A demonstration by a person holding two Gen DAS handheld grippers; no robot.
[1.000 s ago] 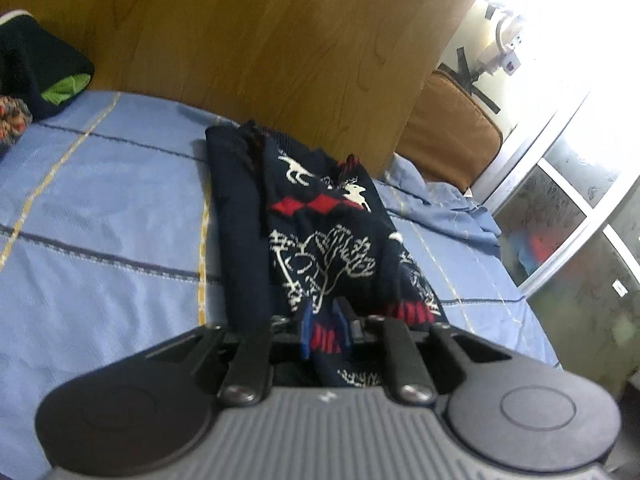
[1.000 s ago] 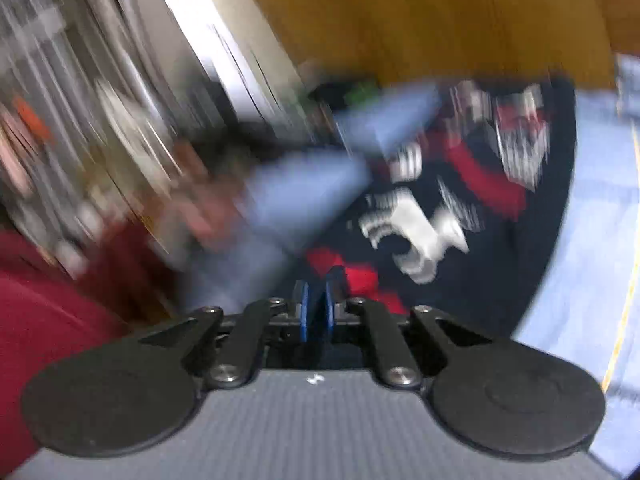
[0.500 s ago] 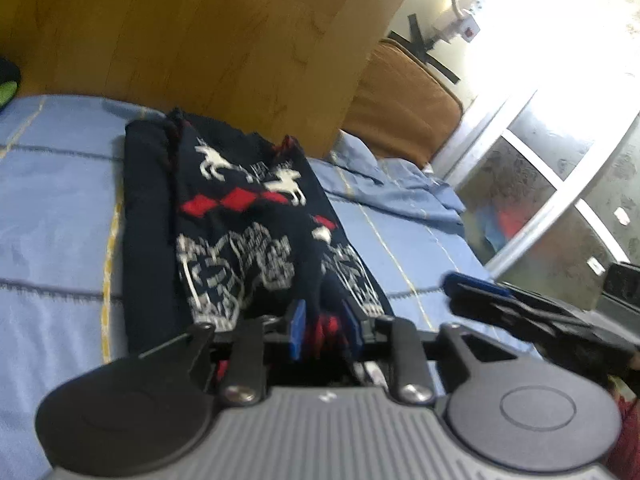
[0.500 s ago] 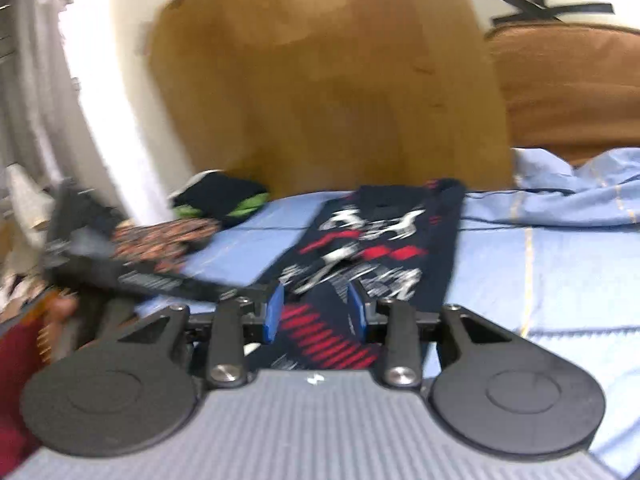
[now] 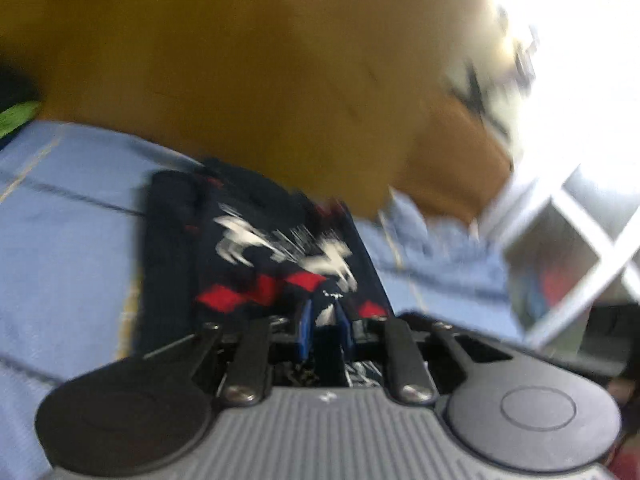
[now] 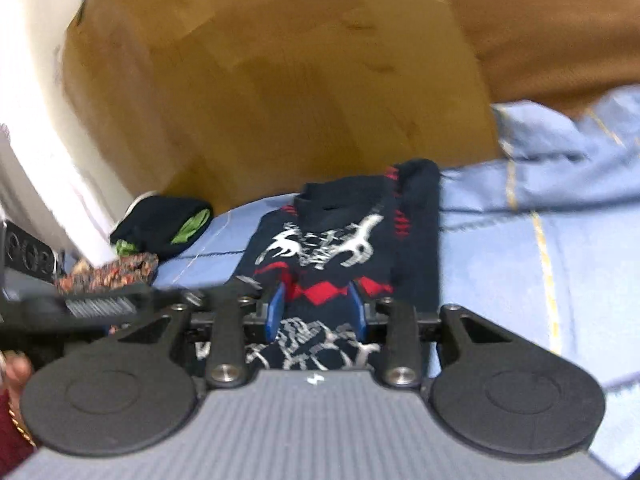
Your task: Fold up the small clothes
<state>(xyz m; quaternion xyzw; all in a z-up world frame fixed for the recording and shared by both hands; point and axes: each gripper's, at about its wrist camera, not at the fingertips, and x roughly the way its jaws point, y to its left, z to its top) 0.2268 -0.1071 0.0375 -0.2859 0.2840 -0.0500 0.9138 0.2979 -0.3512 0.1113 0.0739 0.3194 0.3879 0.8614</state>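
Note:
A dark navy sweater [image 5: 256,252] with white reindeer and red diamonds lies folded lengthwise on the blue bedsheet [image 5: 72,240]. It also shows in the right wrist view [image 6: 340,236]. My left gripper [image 5: 325,322] is shut on the sweater's near hem and holds it above the sweater's middle. My right gripper [image 6: 316,308] has its blue pads apart with the hem fabric lying between them. The left gripper's body [image 6: 80,308] shows at the left of the right wrist view.
A wooden headboard [image 6: 280,80] stands behind the bed. A dark garment with green lining [image 6: 164,228] and a patterned cloth [image 6: 108,276] lie at the far left. A brown cushion [image 6: 560,28] and rumpled sheet [image 6: 560,152] are at the right. A window frame [image 5: 568,232] is to the right.
Both grippers have carried the near hem forward toward the sweater's collar end. The right gripper's pads have opened wider. The left view is now blurred by motion.

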